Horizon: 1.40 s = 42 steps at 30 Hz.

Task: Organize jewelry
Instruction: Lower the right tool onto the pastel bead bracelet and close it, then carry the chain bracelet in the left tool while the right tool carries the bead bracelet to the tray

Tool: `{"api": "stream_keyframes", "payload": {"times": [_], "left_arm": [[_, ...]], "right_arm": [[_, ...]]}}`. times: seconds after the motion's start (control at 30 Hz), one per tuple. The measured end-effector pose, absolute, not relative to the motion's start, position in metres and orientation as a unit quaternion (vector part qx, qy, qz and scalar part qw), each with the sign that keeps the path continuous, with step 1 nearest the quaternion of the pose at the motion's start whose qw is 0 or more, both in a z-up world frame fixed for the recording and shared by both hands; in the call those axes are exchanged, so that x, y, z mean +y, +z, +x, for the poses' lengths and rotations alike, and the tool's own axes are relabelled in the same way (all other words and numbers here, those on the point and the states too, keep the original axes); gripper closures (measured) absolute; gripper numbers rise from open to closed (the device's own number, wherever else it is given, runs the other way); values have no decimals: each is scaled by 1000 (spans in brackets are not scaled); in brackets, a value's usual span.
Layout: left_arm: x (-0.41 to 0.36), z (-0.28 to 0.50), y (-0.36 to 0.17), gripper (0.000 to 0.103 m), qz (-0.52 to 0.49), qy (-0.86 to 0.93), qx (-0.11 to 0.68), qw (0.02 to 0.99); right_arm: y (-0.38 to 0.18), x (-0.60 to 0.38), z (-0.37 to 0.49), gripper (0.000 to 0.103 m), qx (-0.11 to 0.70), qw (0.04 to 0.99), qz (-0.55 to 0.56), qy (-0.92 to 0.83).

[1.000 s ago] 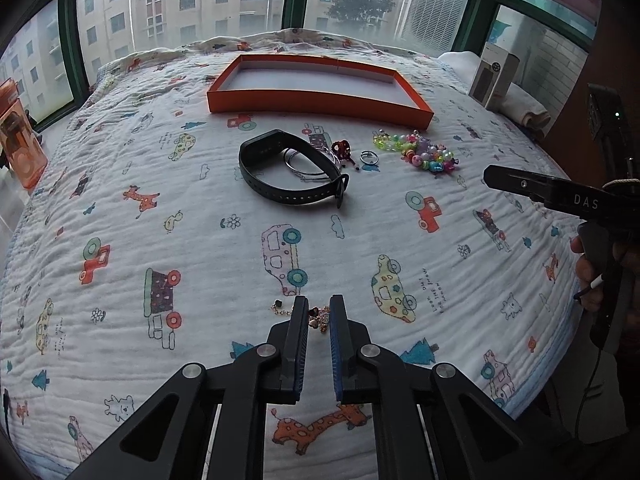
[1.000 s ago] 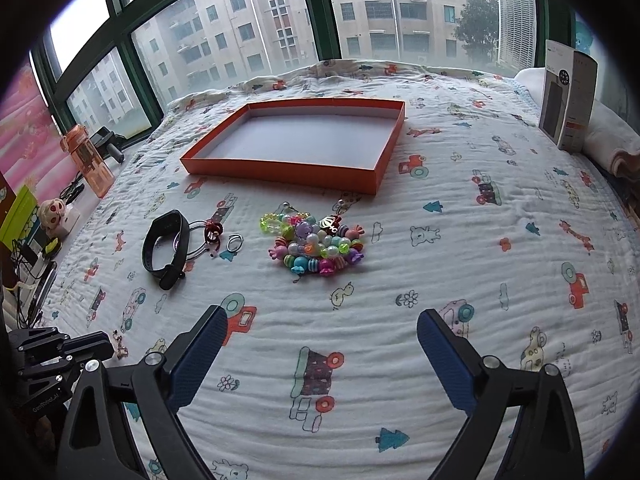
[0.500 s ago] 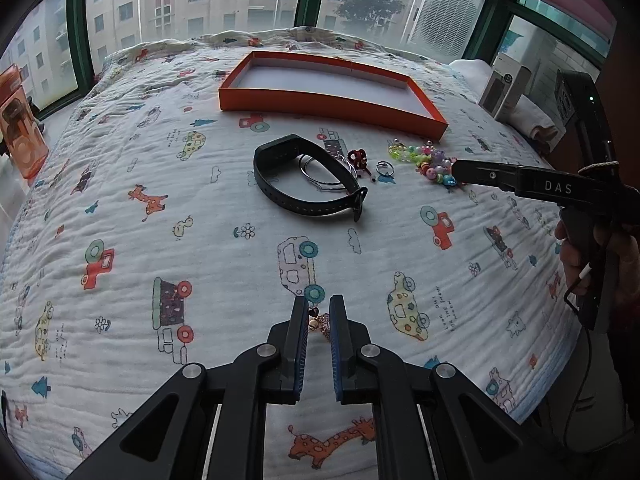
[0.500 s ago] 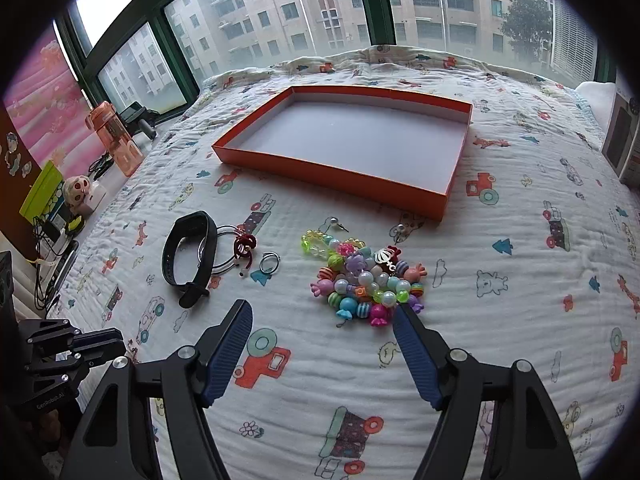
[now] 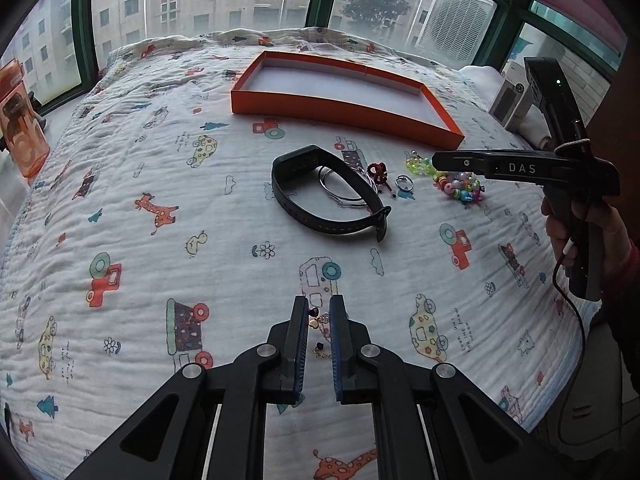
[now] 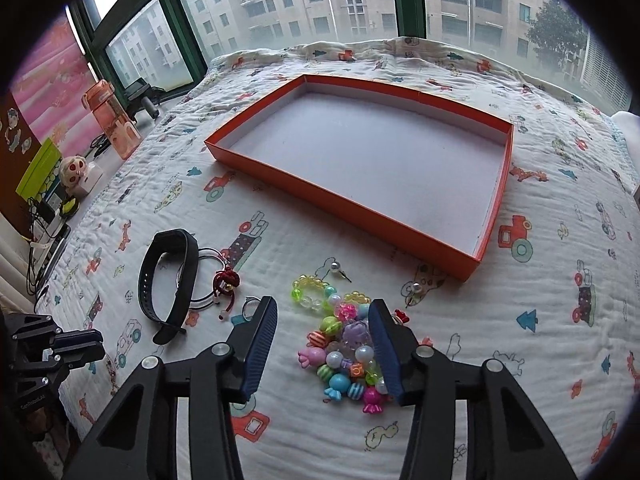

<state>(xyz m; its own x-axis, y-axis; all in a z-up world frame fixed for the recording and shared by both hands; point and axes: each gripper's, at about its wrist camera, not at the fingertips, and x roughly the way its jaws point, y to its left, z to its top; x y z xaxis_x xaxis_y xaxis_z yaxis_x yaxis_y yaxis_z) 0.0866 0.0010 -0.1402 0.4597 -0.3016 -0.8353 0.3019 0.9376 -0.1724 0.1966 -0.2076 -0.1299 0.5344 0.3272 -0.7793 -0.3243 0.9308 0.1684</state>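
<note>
The right tool (image 6: 324, 344) had come in over the bead bracelet (image 6: 344, 354) on the bed (image 6: 540, 320), its jaws closing around the heap, though the pads did not yet seem to press it; a second earlier they stood wide and farther back. A pickup looked imminent. The left tool (image 5: 319, 328) stayed pressed together on a small charm chain (image 5: 320, 322), held clear above the quilt. The orange tray (image 6: 460, 252) lay empty beyond, its long axis running across the bed. The black wristband (image 6: 168, 280) lay to the left, its long axis pointing toward the tray.
</note>
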Motion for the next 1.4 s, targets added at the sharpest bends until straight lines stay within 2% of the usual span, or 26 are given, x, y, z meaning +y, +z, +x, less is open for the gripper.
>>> {"api": "stream_keyframes", "payload": {"times": [0.47, 0.77, 1.0, 1.4], "left_arm": [[6, 99, -149, 92, -6, -171, 498, 850], [10, 104, -149, 92, -7, -164, 498, 851], [12, 110, -127, 92, -5, -164, 472, 866], [16, 149, -45, 92, 3, -171, 398, 901]], "right_arm": [[-135, -189, 210, 79, 470, 849, -111, 215], [-140, -183, 212, 89, 478, 838, -146, 220], [-119, -192, 201, 89, 453, 861, -92, 211], [-36, -216, 177, 89, 363, 909, -2, 205]]}}
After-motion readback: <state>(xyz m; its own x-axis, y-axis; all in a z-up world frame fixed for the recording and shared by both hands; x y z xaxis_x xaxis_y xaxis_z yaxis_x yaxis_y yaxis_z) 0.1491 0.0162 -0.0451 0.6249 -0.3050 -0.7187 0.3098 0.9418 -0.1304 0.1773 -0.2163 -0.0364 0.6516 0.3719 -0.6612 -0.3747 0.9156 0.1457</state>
